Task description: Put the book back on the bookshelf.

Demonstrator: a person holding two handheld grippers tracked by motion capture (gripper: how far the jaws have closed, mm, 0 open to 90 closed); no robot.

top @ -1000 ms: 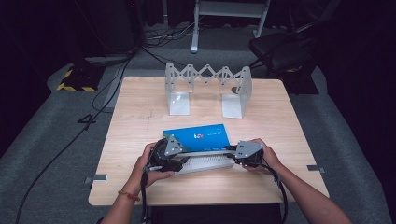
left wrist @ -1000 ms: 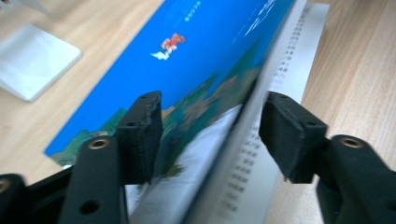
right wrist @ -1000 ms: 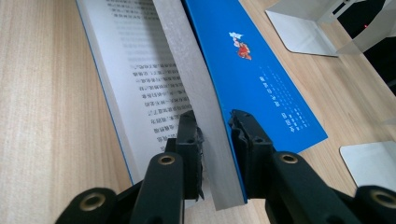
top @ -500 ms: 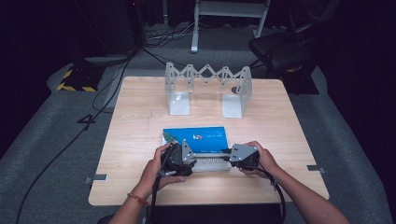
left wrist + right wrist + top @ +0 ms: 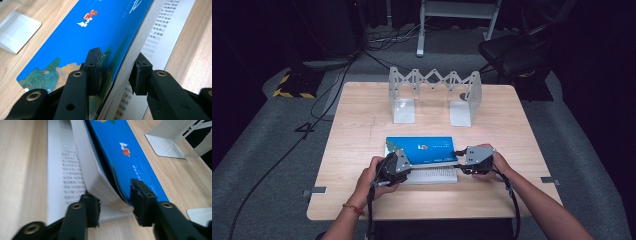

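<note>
A: Left gripper (image 5: 113,72) status: my jaws stand part open, straddling the raised block of pages under the blue picture cover of the thin paperback book (image 5: 422,150). One pad lies against the cover, the other sits just off the page edges. No firm clamp is visible.

B: And the right gripper (image 5: 113,201)?

A: I hold it part open as well, at the book's right end. One jaw is on the blue cover side, the other under the lifted page block, touching or nearly touching it. I cannot tell if it bears load.

B: Book location?

A: Near-centre of the light wooden table (image 5: 362,120), lying open, cover half raised, white printed pages flat on the near side. The white folding metal book rack (image 5: 434,95) stands well apart at the far side.

B: Handling notes?

A: I judge the book light and limp. The cover looks glossy, so likely slippery; loose pages will fan and crease if I pinch them alone. I would grip cover and page block together, near the spine edge at each end, and close both sides evenly.
</note>
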